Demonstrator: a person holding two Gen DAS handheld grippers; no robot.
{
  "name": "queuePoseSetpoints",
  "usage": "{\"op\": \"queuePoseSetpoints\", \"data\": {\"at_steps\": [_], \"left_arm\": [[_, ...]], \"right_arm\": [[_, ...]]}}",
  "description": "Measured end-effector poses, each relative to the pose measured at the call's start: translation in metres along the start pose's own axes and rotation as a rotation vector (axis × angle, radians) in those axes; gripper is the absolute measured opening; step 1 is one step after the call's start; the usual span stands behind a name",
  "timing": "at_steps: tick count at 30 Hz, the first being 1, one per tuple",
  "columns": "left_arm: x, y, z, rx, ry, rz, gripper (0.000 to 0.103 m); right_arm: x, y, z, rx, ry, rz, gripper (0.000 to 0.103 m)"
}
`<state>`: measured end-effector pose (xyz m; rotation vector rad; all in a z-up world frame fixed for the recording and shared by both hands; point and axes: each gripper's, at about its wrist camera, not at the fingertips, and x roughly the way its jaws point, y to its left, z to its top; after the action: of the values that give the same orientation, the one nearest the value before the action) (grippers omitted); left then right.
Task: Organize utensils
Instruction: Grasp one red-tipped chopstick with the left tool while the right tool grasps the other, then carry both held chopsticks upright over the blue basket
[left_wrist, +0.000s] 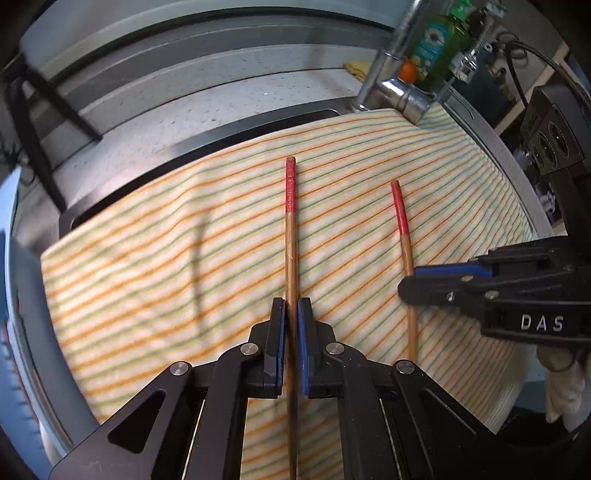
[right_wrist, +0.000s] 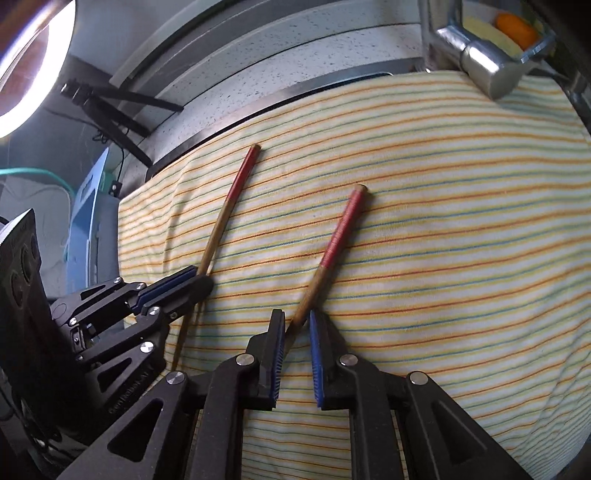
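**Two chopsticks, one in each claw, being lined up on the striped towel**

The left claw is closing on one red-tipped chopstick, its blue pads sitting tight against the wooden shaft, so it looks to be gripping it. The right claw is straddling the second chopstick, whose shaft is running between the pads at a slant; the gap there is wider, and I cannot tell whether the pads are actually pinching it.

Both chopsticks are lying on the striped towel, which is covering the middle of the table, with their red ends pointing toward the far edge. They are near each other but apart and not parallel.

The step in hand appears to be pairing them. The next move probably calls for turning the right-hand stick to match the other, then bringing the two side by side.

Room is opening toward the towel's right side. The chrome faucet is crowding the far right corner, and the towel's far edge is sitting close beyond the red tips, so pushing forward is risky.
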<state>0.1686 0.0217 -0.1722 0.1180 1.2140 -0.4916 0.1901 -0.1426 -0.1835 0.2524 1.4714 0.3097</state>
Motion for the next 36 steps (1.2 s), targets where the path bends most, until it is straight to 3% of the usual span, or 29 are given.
{"op": "queuePoseSetpoints", "data": {"at_steps": [8,13,16,23,36], "left_arm": [[-0.021,0.017,-0.046,-0.222,-0.078,-0.049,0.005],[-0.023,0.020,-0.068,-0.306,-0.110,-0.054,0.005],[-0.029,0.022,-0.072,-0.339,-0.134,-0.055,0.005],[-0.060,0.027,-0.085,-0.404,-0.220,-0.069,0.005],[-0.134,0.067,-0.105,-0.451,-0.363,0.032,0.005]], "right_arm": [[-0.001,0.016,-0.010,-0.185,-0.001,-0.047,0.006],[0.007,0.016,-0.016,-0.182,0.007,-0.018,0.006],[0.005,0.015,-0.018,-0.167,-0.016,0.001,0.006],[-0.011,0.007,-0.023,-0.037,-0.045,0.150,0.006],[-0.056,0.095,-0.003,-0.227,-0.157,0.229,0.006]]}}
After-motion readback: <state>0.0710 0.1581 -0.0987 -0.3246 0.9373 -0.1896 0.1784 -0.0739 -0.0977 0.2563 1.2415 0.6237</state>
